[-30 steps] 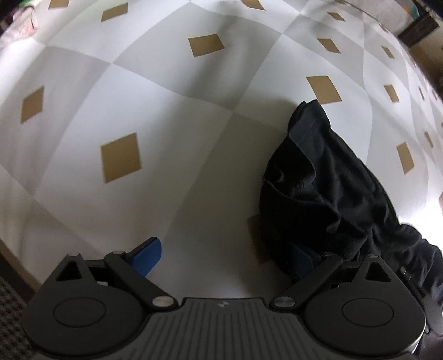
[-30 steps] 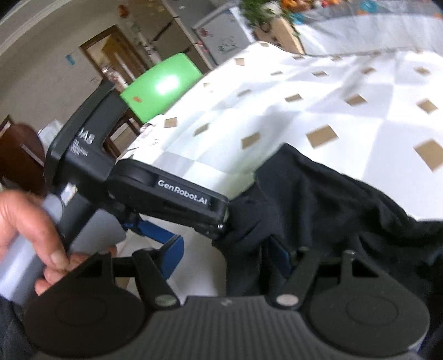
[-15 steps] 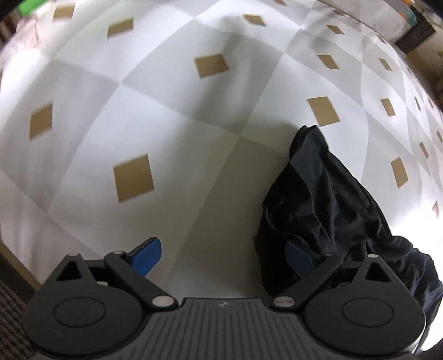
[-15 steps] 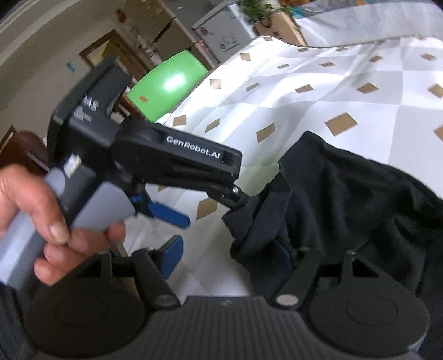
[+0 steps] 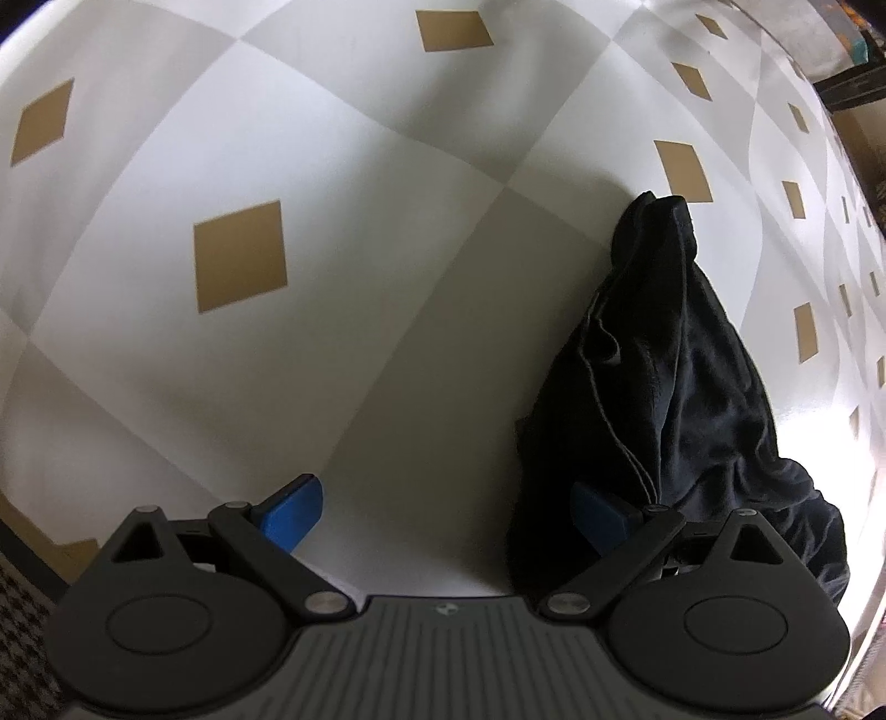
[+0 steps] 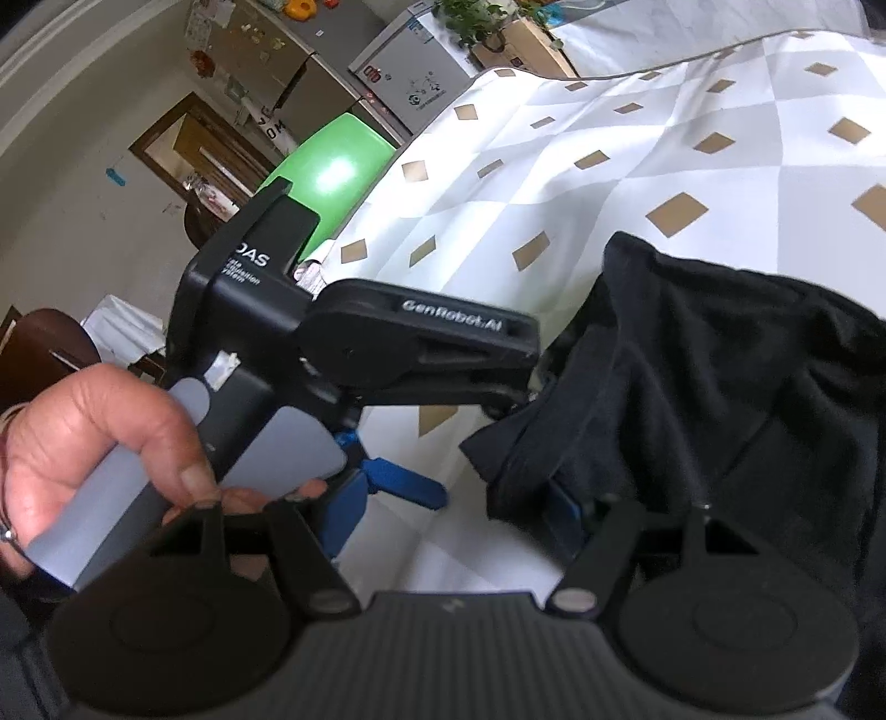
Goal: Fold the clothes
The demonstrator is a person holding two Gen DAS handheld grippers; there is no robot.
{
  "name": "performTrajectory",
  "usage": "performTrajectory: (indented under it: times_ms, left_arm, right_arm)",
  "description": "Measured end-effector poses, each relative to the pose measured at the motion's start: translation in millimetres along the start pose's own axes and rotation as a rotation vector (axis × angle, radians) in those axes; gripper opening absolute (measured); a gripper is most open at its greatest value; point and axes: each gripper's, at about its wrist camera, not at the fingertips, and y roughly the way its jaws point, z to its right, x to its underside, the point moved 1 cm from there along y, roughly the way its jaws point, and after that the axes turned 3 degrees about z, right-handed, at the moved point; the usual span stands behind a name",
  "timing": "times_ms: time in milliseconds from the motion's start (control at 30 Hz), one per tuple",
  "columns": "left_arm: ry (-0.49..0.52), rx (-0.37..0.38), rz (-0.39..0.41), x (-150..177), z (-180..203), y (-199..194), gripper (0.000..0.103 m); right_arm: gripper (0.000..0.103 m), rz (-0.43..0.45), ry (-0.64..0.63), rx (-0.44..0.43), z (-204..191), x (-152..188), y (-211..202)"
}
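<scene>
A black garment (image 5: 675,387) lies bunched on the checked tablecloth (image 5: 360,310), right of centre in the left wrist view. My left gripper (image 5: 446,512) is open; its right blue finger (image 5: 595,512) touches the garment's near edge, while the left one rests over bare cloth. In the right wrist view the garment (image 6: 720,376) fills the right side. My right gripper (image 6: 454,515) is open too, and a fold of the garment covers part of its right blue finger (image 6: 565,515). A hand (image 6: 99,437) holds the left gripper's black housing (image 6: 410,338) just left of the garment.
The table's near left edge (image 5: 27,548) drops off beside the left gripper. Beyond the table's far side stand a green chair back (image 6: 332,166), a white appliance (image 6: 410,72) and a box with a plant (image 6: 520,33).
The left gripper has shifted right, up against the garment's edge. The garment looks more gathered and narrower. Both grippers stay open.
</scene>
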Motion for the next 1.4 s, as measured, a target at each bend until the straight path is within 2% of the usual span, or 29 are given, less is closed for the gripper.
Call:
performTrajectory:
  times_ms: [333, 433, 867, 1100, 1200, 1267, 1333, 1400]
  left_arm:
    - [-0.026, 0.053, 0.026, -13, -7, -16, 0.096]
    - [0.004, 0.067, 0.029, -14, -3, -19, 0.096]
    - [0.134, 0.123, 0.037, -17, 13, -29, 0.096]
    - [0.259, 0.067, -0.008, -3, 27, -16, 0.096]
    - [0.313, -0.003, 0.018, 0, 30, -14, 0.096]
    - [0.31, -0.063, 0.027, 0, 25, -11, 0.096]
    - [0.291, -0.085, 0.019, 0, 18, -9, 0.096]
    - [0.278, -0.083, 0.014, 1, 13, -8, 0.096]
  right_arm:
    - [0.067, 0.036, -0.018, -0.034, -2, -9, 9]
    - [0.067, 0.036, -0.027, -0.036, -2, -11, 16]
    - [0.074, -0.028, -0.295, -0.012, -27, -9, 20]
    - [0.074, -0.078, -0.337, 0.01, -27, -2, 20]
    - [0.074, -0.101, -0.355, 0.025, -27, 1, 20]
    - [0.074, -0.117, -0.368, 0.035, -27, 3, 21]
    - [0.074, -0.132, -0.376, 0.053, -25, 6, 20]
    - [0.074, -0.146, -0.387, 0.112, -20, 8, 19]
